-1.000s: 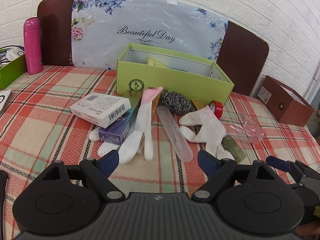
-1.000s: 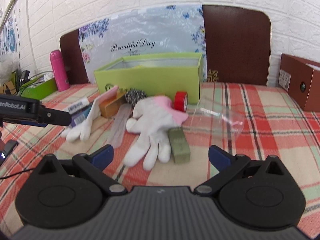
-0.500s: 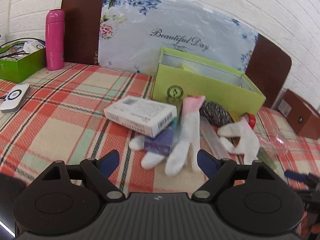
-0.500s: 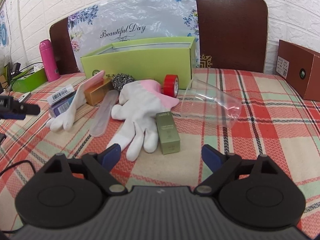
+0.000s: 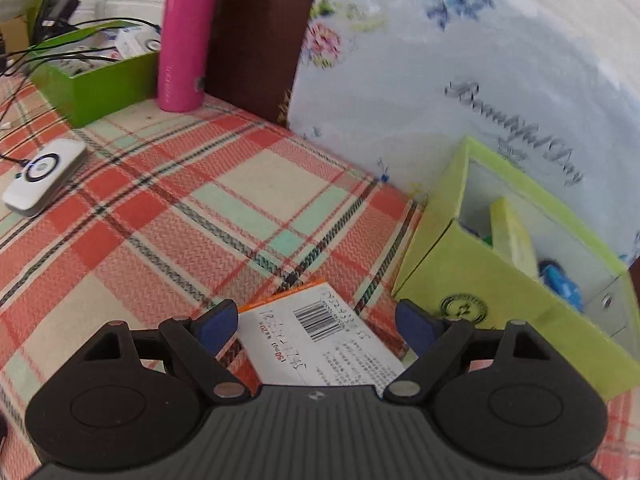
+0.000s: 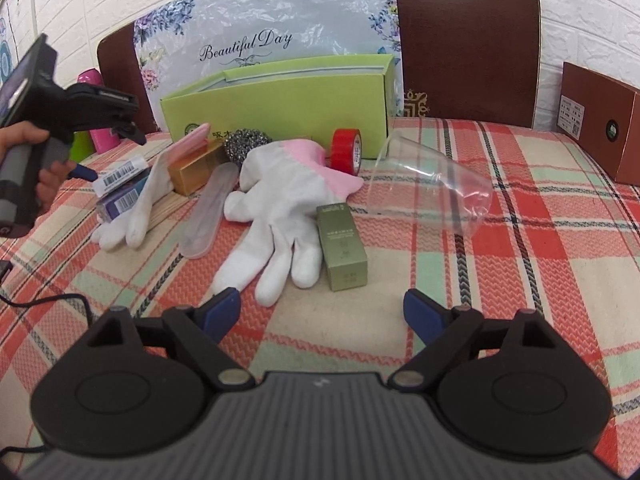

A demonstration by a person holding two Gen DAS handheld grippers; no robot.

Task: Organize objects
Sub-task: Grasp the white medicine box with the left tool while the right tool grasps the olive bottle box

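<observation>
Between your left gripper's (image 5: pixel 316 322) spread fingers lies the white barcoded box (image 5: pixel 320 344), just beside the green box (image 5: pixel 500 300), unpinched. Your right gripper (image 6: pixel 322 312) gapes empty, the glove (image 6: pixel 280 208) and olive carton (image 6: pixel 344 252) lying just beyond its fingertips.

Left wrist view: close above the white barcoded box (image 5: pixel 320 340), tilted downward, rolled, facing the table's back-left corner. Right wrist view: further back, low near the front edge, facing the rear wall. Shared: green open box (image 5: pixel 500 280) (image 6: pixel 280 100), white barcoded box (image 6: pixel 120 170), pink bottle (image 5: pixel 186 36) (image 6: pixel 90 78).
</observation>
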